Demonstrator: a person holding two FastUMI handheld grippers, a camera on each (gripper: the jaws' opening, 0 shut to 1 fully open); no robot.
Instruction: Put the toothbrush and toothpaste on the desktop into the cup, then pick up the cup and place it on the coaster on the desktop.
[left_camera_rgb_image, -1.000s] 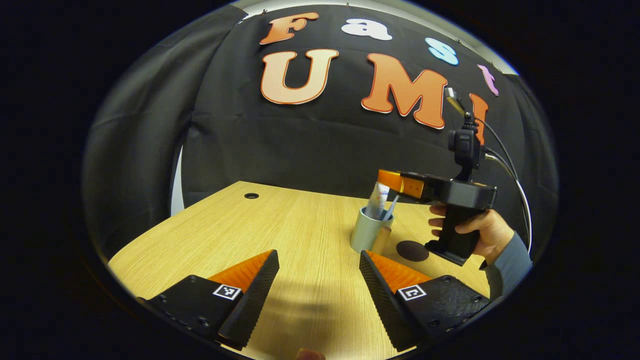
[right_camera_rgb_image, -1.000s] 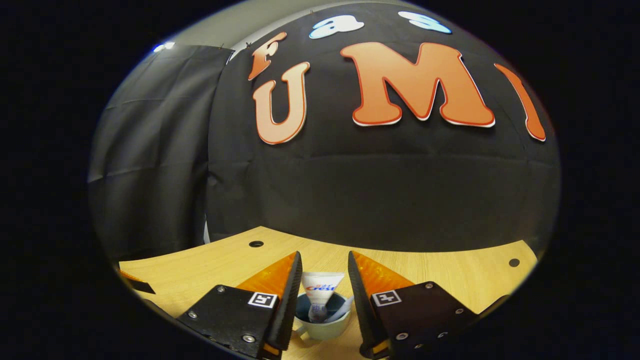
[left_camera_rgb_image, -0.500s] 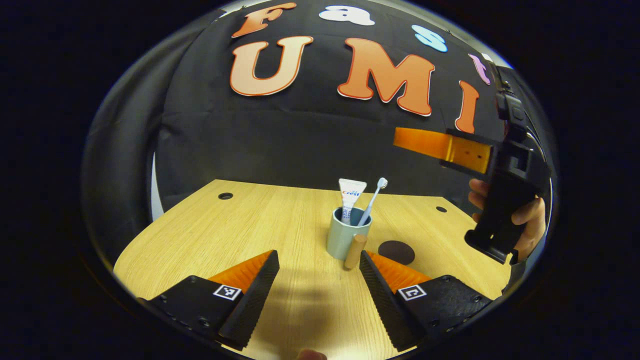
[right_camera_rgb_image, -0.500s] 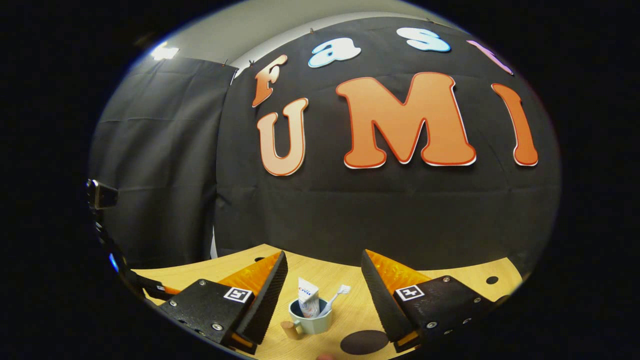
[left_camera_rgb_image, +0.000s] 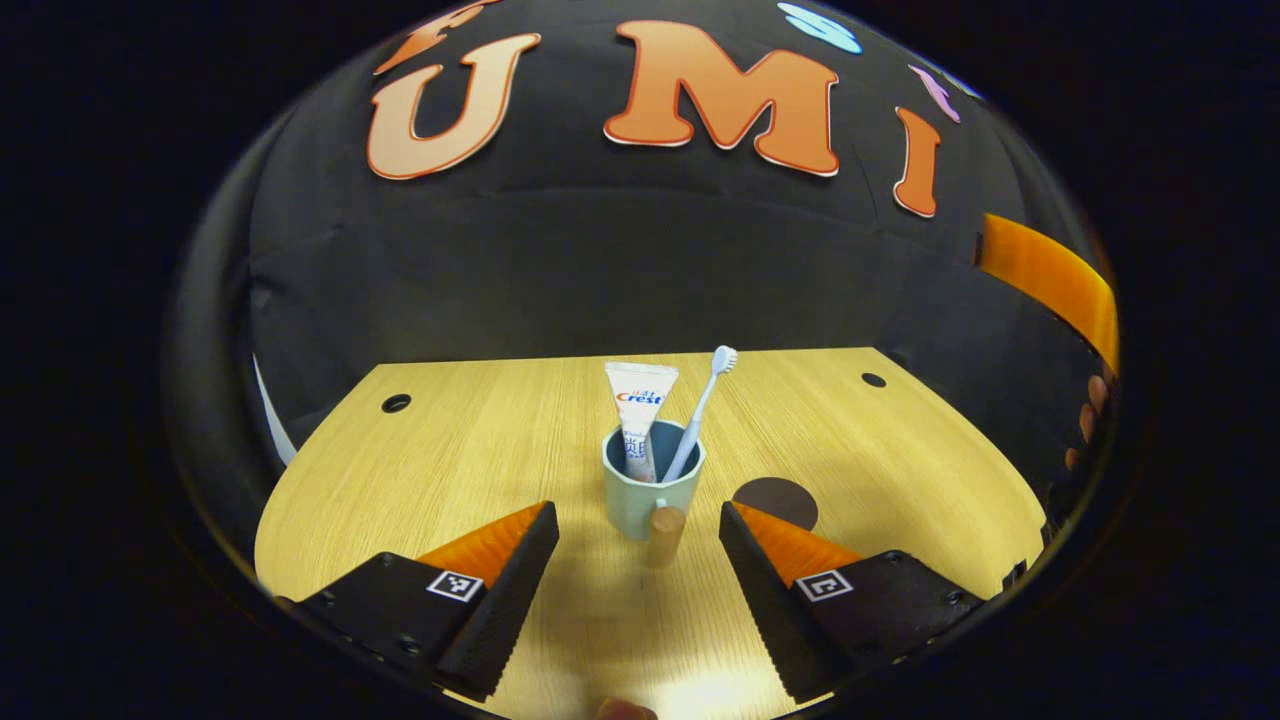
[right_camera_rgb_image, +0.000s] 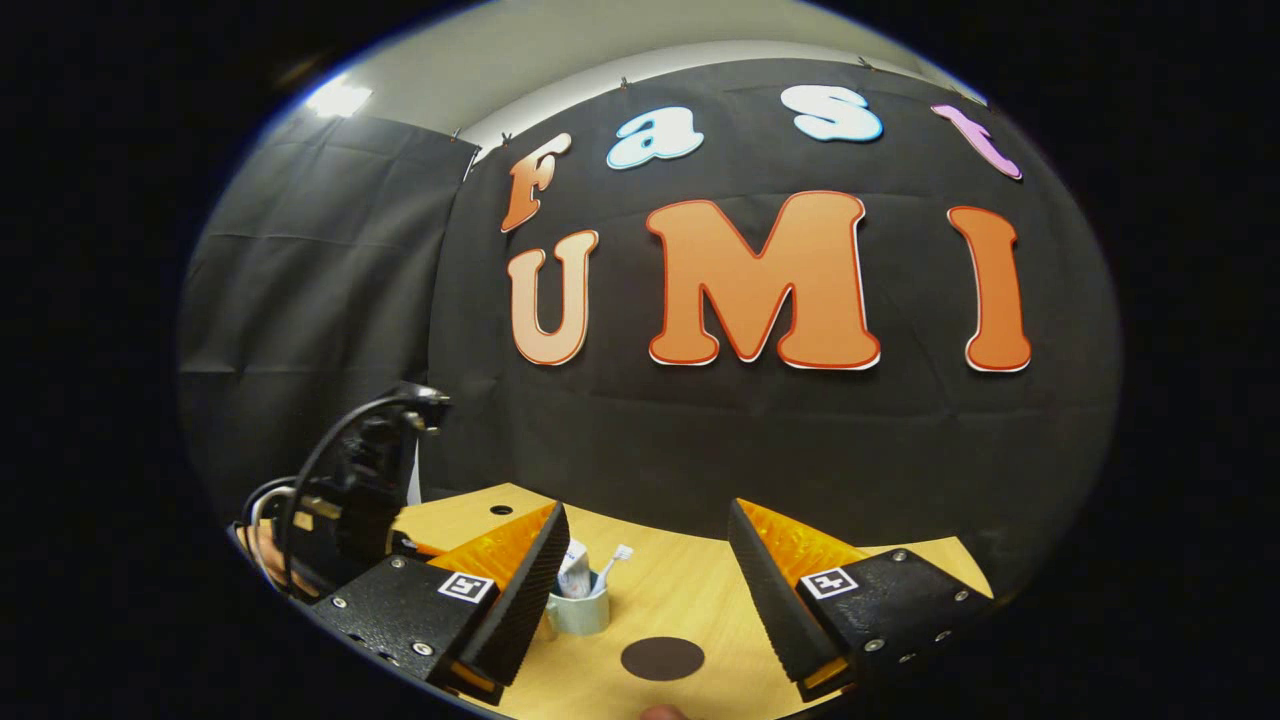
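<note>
The pale grey-green ceramic cup (left_camera_rgb_image: 652, 483) with a short round wooden handle (left_camera_rgb_image: 664, 534) is standing upright on the light wood-grain desk (left_camera_rgb_image: 480, 450), already holding the white toothpaste tube (left_camera_rgb_image: 639, 402) and the white toothbrush (left_camera_rgb_image: 704, 398), both leaning out above the rim. The left hand-held gripper (left_camera_rgb_image: 634, 560) is facing the cup with its jaws spread wide and gripping nothing, the handle pointing back into the gap between its fingers. The dark round flat coaster (left_camera_rgb_image: 775, 498) is lying just beside the cup on the desk. The right hand-held gripper (right_camera_rgb_image: 645, 590) is hanging higher up, likewise released and empty, with the cup and coaster showing between its fingers. The step in hand is judged to be grasping the cup: the left hand-held gripper is best advancing low and level, closing on the cup body or handle squarely, lifting without tilting so the tall contents are not tipping out, then setting the base centred on the coaster.
</note>
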